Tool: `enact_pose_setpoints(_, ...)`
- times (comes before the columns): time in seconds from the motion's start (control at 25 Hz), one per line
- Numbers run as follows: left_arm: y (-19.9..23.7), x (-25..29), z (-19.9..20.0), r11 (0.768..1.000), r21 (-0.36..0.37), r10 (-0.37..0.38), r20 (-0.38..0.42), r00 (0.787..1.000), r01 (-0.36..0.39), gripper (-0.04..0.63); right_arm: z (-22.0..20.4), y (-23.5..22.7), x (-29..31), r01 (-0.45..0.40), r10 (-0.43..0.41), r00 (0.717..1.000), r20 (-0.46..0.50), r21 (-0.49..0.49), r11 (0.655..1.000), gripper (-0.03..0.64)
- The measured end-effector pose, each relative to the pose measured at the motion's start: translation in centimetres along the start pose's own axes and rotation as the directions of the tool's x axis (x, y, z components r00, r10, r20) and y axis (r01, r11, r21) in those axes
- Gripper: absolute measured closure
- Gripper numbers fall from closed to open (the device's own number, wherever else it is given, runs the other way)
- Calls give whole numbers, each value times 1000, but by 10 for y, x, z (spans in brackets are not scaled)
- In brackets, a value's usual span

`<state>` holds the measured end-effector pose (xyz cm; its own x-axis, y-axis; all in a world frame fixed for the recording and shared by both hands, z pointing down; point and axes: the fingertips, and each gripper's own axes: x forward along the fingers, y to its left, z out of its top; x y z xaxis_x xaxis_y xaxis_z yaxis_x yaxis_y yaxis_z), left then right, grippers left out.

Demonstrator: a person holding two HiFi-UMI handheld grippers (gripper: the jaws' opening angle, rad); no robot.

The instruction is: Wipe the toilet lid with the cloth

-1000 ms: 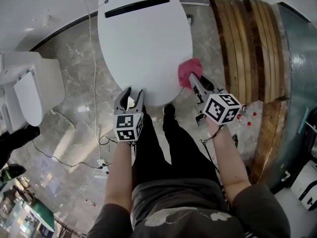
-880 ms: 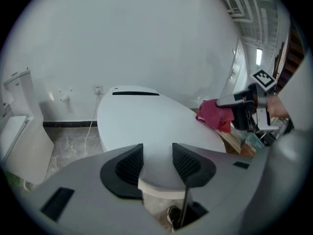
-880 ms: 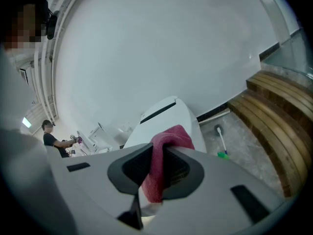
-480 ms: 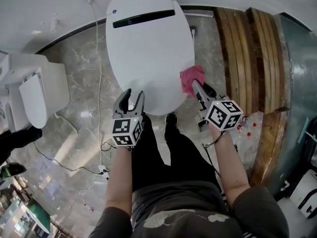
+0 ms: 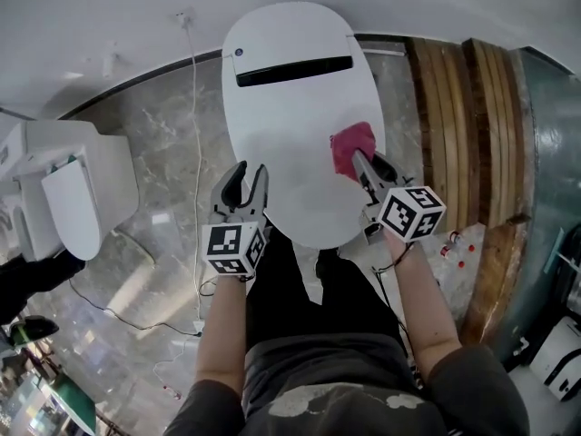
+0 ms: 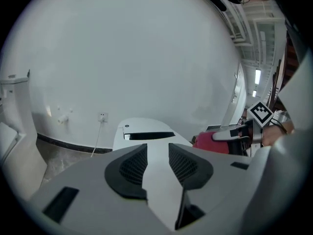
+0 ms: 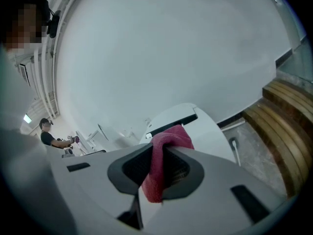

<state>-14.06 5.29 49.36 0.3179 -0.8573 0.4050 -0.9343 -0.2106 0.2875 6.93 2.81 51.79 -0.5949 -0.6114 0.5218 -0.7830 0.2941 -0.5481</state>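
My right gripper [image 5: 363,163] is clenched on the pink cloth [image 5: 349,145]. In the right gripper view the fabric is pinched between my two pads [image 7: 178,168], bunched above the tips and hanging in a fold below them. From the head view the cloth sits over the right part of the white toilet lid [image 5: 290,125], roughly halfway along it and near its edge. It seems to lie against the surface, though from this steep angle I cannot be sure it presses on it.

My left gripper [image 5: 247,173] holds nothing. Its jaws have just been closing and now stand partly apart, and through the gap in the left gripper view I see only the lid [image 6: 146,131]. This gripper hovers at the lid's near-left rim. Across from it, in the same view, the cloth [image 6: 210,142] shows in my right gripper's hold.

The lid is down, with a dark slot [image 5: 293,70] across its far end. A thin white cable [image 5: 195,107] runs down the wall and over the marble floor [image 5: 154,153] to the left, where a second white toilet [image 5: 77,189] stands. Wooden slats [image 5: 454,134] lie to the right.
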Motion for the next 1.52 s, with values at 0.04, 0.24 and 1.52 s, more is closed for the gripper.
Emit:
enact_pose_setpoints(0.04,10,8,7,1000,-3,1,1,1000,-1,450,6,7,15,-5,5,1000,-5,-8,1000,568)
enact_pose_setpoints(0.24,58,49,43,1000,14,-9,-3,1000,9,498,37,39,100,-31,30,999,-19,-31,999,568)
enact_pose_setpoints(1.52,172,147,68,995,-26,91,-50,995,-92,549,130,43,362,-62,53,993,-103,-85,994,568)
